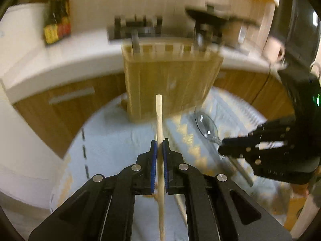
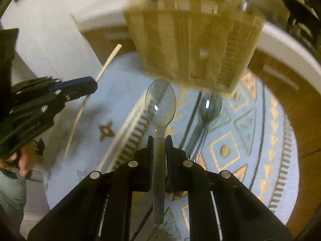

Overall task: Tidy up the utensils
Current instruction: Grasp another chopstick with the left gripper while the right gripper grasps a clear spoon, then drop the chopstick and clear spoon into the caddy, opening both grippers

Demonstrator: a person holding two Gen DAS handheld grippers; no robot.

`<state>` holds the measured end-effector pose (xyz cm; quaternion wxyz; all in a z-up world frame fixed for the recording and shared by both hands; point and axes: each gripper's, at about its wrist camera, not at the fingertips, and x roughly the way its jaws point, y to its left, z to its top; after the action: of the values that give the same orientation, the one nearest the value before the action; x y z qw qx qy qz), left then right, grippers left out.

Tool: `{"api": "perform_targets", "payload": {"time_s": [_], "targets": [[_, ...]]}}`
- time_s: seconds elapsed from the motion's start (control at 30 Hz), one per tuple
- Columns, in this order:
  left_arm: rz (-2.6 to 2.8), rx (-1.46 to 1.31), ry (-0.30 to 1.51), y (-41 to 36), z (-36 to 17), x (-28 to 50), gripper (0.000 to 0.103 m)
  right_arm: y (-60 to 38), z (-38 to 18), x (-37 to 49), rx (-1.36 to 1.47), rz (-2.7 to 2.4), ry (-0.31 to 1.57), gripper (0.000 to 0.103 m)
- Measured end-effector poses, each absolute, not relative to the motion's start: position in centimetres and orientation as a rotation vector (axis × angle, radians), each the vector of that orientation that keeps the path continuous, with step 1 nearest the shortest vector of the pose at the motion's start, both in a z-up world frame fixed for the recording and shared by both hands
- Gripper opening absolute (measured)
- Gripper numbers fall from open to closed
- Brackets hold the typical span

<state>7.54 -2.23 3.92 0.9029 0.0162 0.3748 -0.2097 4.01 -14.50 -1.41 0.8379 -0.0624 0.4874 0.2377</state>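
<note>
My left gripper [image 1: 159,143] is shut on a wooden chopstick [image 1: 159,112], which runs straight up between the blue pads and points at the slatted wooden utensil holder [image 1: 170,80]. My right gripper [image 2: 159,138] is shut on the handle of a clear plastic spoon [image 2: 160,102], bowl forward, just in front of the holder [image 2: 196,46]. From the right wrist, the left gripper [image 2: 94,86] and its chopstick [image 2: 109,60] show at left. From the left wrist, the right gripper [image 1: 220,148] and the spoon [image 1: 204,125] show at right.
A blue patterned cloth [image 2: 250,140] covers the round table. On it lie a second clear spoon [image 2: 209,106] and another pale chopstick [image 2: 120,136]. Behind the holder runs a white countertop [image 1: 60,60] with wooden cabinets, bottles [image 1: 57,26] and a stove [image 1: 138,28].
</note>
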Motion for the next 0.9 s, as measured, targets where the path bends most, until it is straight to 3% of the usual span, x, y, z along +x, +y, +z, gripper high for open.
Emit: {"api": "perform_targets", "payload": {"time_s": [0.47,0.67,0.9], "targets": [[-0.471,-0.118,0.254,-4.5,16.3,9.3,0.004,-19.1,14.7,5.0,-0.020,0.534,0.452,0.010],[-0.377,-0.088,0.049,-5.1,17.0,11.4,0.004,-21.0,16.4,6.9,-0.044,0.380,0.204,0.010],[-0.368,-0.170,0.025,-4.9,15.3,15.8,0.004,-22.6,14.3,11.8,-0.018,0.313,0.172,0.010]]}}
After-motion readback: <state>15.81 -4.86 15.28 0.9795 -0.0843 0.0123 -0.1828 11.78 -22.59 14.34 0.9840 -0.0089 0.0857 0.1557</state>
